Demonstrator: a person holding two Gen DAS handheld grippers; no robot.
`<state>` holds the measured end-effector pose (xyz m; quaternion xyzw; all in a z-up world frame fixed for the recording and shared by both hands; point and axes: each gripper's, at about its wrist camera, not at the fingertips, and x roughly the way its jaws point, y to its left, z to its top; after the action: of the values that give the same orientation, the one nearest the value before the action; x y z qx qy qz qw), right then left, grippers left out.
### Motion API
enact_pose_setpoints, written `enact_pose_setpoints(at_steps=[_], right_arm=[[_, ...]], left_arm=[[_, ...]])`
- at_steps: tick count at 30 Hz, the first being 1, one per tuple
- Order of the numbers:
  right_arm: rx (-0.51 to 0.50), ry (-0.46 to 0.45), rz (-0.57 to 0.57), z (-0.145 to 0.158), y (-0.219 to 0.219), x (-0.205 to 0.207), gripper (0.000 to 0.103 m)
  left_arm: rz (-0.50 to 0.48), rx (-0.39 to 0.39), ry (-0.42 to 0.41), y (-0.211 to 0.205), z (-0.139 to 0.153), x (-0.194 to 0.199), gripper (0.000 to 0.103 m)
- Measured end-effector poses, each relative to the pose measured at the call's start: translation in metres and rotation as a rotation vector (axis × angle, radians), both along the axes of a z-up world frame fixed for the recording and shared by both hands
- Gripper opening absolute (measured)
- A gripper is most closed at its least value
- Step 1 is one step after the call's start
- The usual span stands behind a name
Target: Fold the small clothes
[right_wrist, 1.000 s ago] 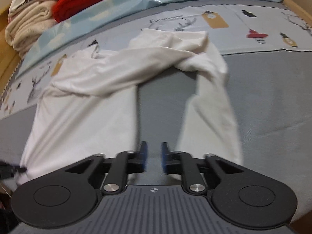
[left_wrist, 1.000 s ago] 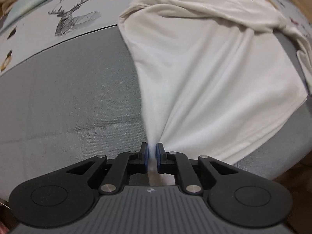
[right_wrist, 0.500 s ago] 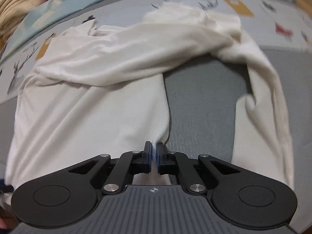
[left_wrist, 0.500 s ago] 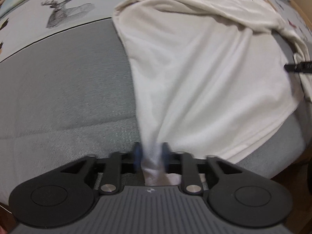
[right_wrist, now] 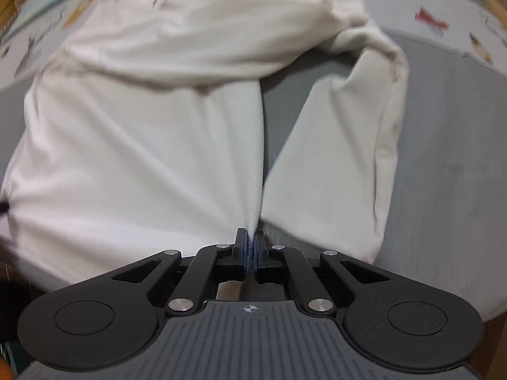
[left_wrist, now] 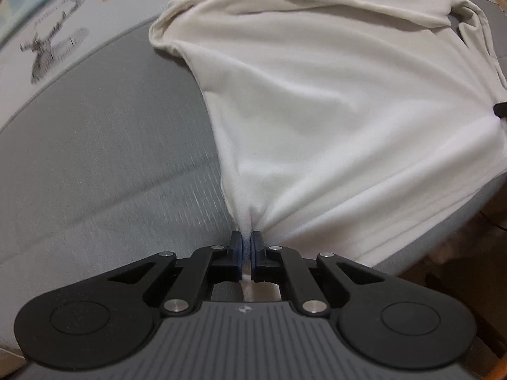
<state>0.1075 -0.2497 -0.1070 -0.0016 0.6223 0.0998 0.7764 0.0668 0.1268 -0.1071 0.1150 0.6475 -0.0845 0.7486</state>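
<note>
Pinching both bottom hem corners of cream long-sleeved shirt [left_wrist: 332, 101] lying on grey bed cover [left_wrist: 104, 145]: left gripper [left_wrist: 246, 243], right gripper [right_wrist: 250, 240] clamping cloth, tensioning hem for folding.

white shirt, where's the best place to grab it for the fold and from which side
At the two corners of the bottom hem, coming in low from the near edge. The white shirt lies flat on the grey bed cover with its hem nearest, so the corners offer thin edges to pinch. The left gripper and the right gripper are each shut on one.
</note>
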Motion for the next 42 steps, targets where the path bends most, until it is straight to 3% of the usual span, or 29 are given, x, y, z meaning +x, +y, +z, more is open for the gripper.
enact_pose_setpoints(at_steps=[3,6,8,11,15,21,27,28,29,30,34,38,42], right_arm=[[0.032,0.000,-0.002,0.003,-0.006,-0.004,0.004],[0.037,-0.117,-0.088,0.021,-0.019,0.001,0.007],[0.104,-0.172,-0.182,0.032,-0.034,0.006,0.011],[0.237,-0.228,-0.323,0.042,-0.054,0.013,0.015],[0.355,-0.268,-0.384,0.043,-0.053,0.026,0.018],[0.340,-0.241,-0.465,0.023,-0.038,0.046,0.034],[0.344,-0.171,-0.621,-0.003,-0.039,0.073,0.033],[0.360,-0.163,-0.628,-0.006,-0.039,0.077,0.028],[0.379,-0.165,-0.625,-0.007,-0.038,0.080,0.003],[0.388,-0.175,-0.617,-0.006,-0.036,0.083,0.000],[0.377,-0.335,-0.592,0.024,-0.030,0.082,0.000],[0.455,-0.568,-0.403,0.066,-0.016,0.077,0.000],[0.492,-0.578,-0.293,0.071,-0.008,0.081,0.000]], left_arm=[[-0.050,0.008,0.055,0.000,-0.002,-0.009,0.005],[-0.097,0.034,0.073,-0.003,-0.003,-0.016,0.005],[-0.087,0.026,0.064,-0.001,-0.001,-0.016,0.011],[-0.084,0.032,-0.045,-0.002,0.013,-0.012,0.019],[0.041,-0.043,-0.194,0.006,0.038,0.004,0.024],[0.149,-0.098,-0.363,0.003,0.060,0.035,0.024],[0.152,-0.152,-0.475,-0.021,0.067,0.060,0.024],[0.147,-0.168,-0.491,-0.025,0.067,0.064,0.024],[0.139,-0.184,-0.505,-0.030,0.068,0.067,0.024],[0.126,-0.203,-0.518,-0.036,0.069,0.070,0.024],[0.031,-0.262,-0.564,-0.067,0.067,0.085,0.024],[-0.069,-0.299,-0.591,-0.106,0.061,0.101,0.026],[-0.155,-0.369,-0.625,-0.145,0.055,0.111,0.043]])
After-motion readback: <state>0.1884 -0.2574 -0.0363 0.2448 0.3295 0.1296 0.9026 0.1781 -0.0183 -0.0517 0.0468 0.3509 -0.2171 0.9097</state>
